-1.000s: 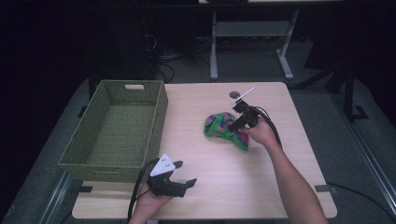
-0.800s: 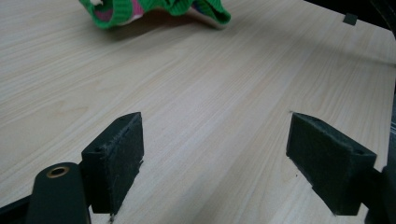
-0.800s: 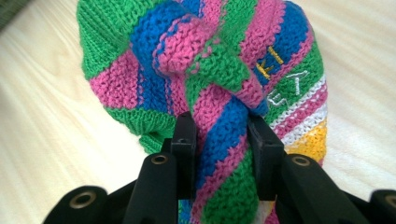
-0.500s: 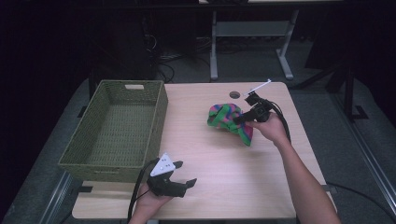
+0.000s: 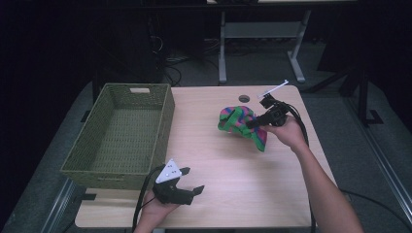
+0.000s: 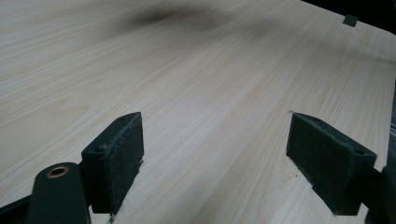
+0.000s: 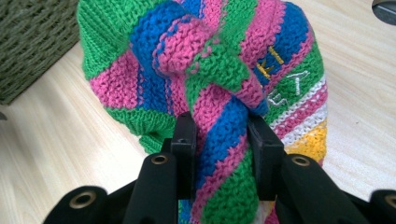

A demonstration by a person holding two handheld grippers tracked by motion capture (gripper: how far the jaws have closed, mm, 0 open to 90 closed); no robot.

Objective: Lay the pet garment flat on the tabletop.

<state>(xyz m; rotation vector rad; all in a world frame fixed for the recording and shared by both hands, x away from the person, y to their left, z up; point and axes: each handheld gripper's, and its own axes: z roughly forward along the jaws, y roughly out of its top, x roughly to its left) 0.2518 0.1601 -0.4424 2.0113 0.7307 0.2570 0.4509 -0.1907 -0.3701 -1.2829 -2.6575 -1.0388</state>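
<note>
You are holding a fold of the knit (image 5: 240,124) clamped in the right tongs (image 5: 251,124), just off the desk (image 5: 228,165) right of the basket (image 5: 121,133), left tongs (image 5: 192,190) idling wide: keeping that pinch firm and lifting until the tail is hanging free before crossing the rim.

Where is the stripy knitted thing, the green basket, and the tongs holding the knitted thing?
Knitted thing (image 5: 237,120), high view, bunched middle.
Green basket (image 5: 164,120), high view, right wall.
Right tongs (image 7: 220,140), right gripper view, between the tips.
</note>
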